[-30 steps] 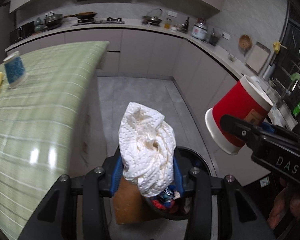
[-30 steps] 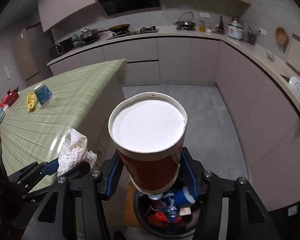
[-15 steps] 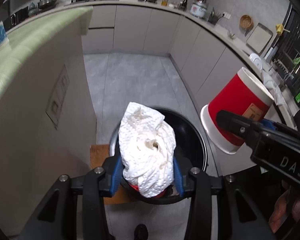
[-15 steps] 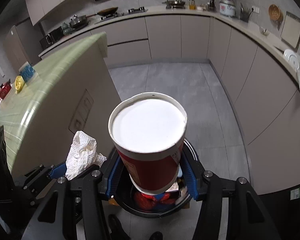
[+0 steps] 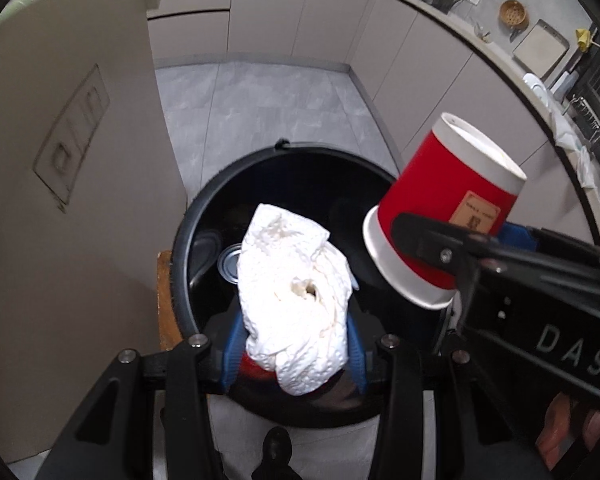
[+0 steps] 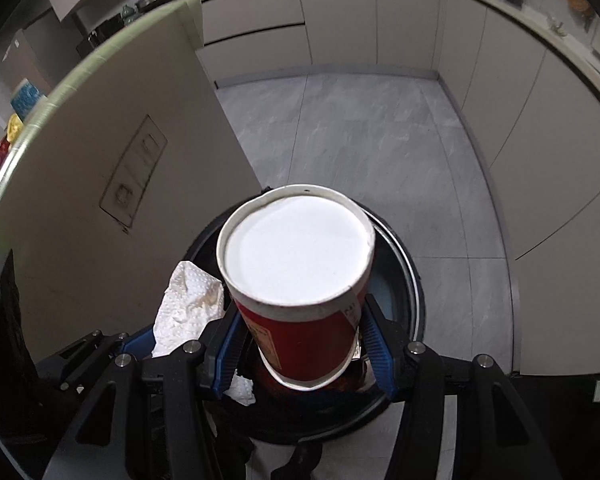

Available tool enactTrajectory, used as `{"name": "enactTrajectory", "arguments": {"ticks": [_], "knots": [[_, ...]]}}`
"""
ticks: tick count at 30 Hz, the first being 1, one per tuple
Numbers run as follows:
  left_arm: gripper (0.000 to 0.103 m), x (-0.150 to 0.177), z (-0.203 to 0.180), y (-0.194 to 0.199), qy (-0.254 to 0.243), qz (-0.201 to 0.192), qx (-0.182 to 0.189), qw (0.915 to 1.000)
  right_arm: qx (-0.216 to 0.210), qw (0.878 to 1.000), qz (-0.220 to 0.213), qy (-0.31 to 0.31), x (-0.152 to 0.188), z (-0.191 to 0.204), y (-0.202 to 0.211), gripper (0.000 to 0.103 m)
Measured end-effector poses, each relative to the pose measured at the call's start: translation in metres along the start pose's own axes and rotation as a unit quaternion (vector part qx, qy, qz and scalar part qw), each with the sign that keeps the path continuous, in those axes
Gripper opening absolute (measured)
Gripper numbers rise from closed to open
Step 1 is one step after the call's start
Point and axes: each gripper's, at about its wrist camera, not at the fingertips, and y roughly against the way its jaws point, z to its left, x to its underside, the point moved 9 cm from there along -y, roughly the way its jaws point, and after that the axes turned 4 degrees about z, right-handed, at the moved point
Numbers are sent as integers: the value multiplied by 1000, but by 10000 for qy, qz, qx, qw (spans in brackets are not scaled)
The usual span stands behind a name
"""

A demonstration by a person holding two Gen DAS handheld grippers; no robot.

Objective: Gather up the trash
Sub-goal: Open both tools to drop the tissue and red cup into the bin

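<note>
While over one bin (image 5: 188,240): left tongs (image 5: 294,354) clamp one paper towel (image 5: 296,292), right tongs (image 6: 306,344) one red cup (image 6: 300,280)

Dim, even indoor light, sharp at centre; fisheye bending curves the cabinets (image 6: 520,128) from twelve to three o'clock, with black vignette filling every corner.

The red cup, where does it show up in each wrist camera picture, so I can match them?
Left wrist: the red cup sits right of centre, tilted, clamped in the right gripper that enters from the right, over the bin's right edge.
Right wrist: the cup fills the lower centre, its white end facing the camera.
Shared landmark: the black bin on the floor, beneath the cup in both.
</note>
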Motion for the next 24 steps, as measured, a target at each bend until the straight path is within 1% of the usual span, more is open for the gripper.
{"name": "enactTrajectory", "arguments": {"ticks": [2,3,4,5,6,7,8,10,12,16,24], "knots": [[45,-1,0,-11,2,85,34,10000,-100,9999,105,-26,-6,0,-13,58],[50,0,-2,-15,-28,140,53,9999,-220,9996,176,-77,-8,0,-21,58],[51,0,-1,-20,-43,171,-37,9998,-389,9988,285,-111,-6,-1,-28,65],[65,1,3,-22,-10,122,-230,9997,-444,9980,422,-168,-6,-3,-36,72],[82,1,7,-22,12,99,-386,9992,-323,9982,428,-255,-4,-11,-38,81],[85,3,11,-20,82,50,-440,9990,-240,9985,318,-382,-6,-19,-36,99],[85,4,13,-19,127,48,-410,9991,-248,9981,236,-510,-8,-26,-33,103],[85,5,15,-16,153,56,-446,9989,-206,9971,222,-700,-11,-37,-30,103],[85,3,13,-12,168,68,-431,9989,-83,9972,167,-727,-13,-43,-25,103],[85,-4,10,0,164,-23,-452,9988,94,9979,86,-641,-17,-43,-13,103],[85,-13,17,24,205,-233,-536,9981,201,9982,-64,-556,-19,-40,14,103]]}}
